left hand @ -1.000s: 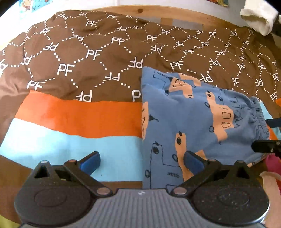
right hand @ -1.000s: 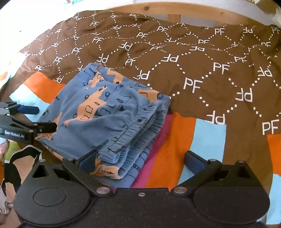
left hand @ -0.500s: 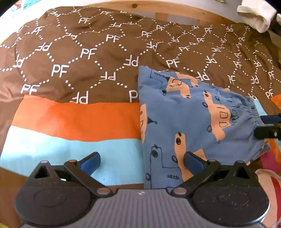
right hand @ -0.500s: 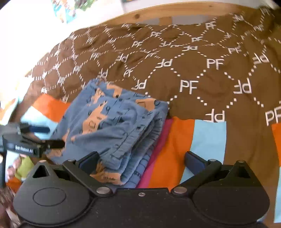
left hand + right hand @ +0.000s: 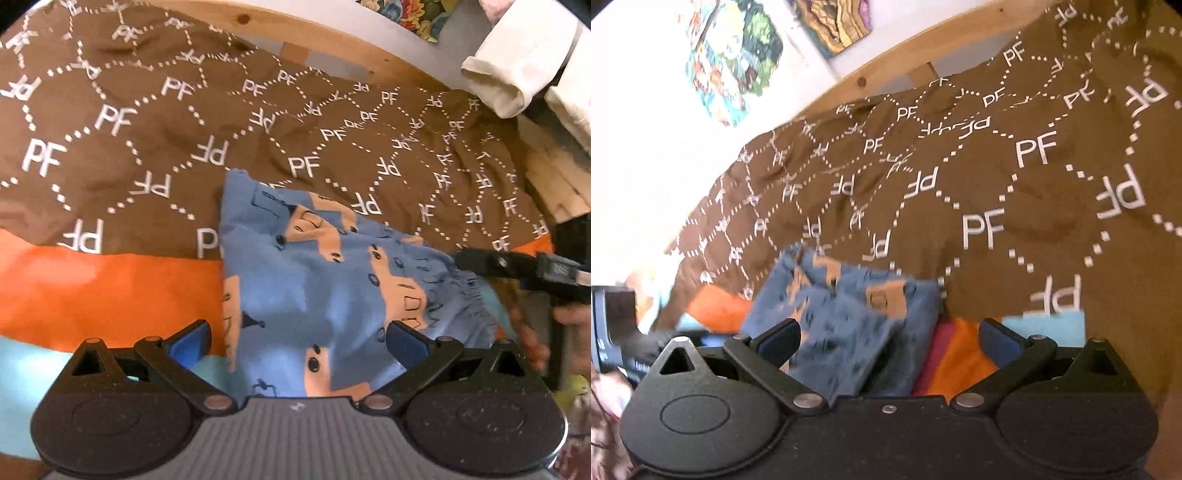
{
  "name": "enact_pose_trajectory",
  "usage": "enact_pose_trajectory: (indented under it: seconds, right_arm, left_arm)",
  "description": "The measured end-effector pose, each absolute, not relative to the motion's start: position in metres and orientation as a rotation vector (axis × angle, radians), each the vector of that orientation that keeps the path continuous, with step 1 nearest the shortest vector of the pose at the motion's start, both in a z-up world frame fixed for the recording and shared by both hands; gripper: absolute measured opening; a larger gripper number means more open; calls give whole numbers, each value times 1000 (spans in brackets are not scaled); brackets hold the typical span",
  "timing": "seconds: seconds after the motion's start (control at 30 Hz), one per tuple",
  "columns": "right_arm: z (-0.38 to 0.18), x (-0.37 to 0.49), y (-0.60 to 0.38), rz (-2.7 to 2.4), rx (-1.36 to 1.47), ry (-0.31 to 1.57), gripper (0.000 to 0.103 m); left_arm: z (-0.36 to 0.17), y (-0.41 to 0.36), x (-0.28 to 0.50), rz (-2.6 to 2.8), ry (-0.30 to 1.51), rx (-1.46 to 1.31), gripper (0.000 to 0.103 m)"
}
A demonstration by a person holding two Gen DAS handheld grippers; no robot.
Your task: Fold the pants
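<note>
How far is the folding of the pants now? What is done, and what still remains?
Done: the blue pants lie folded into a compact stack on the brown blanket, waistband layers together. In hand: nothing; the left gripper and the right gripper are both open, holding no cloth. Left: little that shows, perhaps a final tidy of the edges.

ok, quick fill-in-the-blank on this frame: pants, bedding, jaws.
1. The folded blue pants carry a ____ animal print.
2. They lie on a brown quilt lettered ____.
3. The left gripper jaws stand ____.
4. The bed rail behind the quilt is ____.

Missing: orange; PF; open; wood
</note>
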State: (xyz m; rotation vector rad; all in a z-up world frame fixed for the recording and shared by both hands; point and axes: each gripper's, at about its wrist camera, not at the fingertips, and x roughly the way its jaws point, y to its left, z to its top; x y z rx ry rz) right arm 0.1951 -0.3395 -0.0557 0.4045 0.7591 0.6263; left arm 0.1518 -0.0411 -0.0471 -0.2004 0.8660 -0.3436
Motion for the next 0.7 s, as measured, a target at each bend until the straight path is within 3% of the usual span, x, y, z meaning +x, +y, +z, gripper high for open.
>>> enact_pose_trajectory:
  seconds: [0.7]
  right_arm:
    - [-69, 197, -342, 842, 636, 836, 102]
  left_arm:
    - [-59, -34, 142, -414, 922, -301, 103]
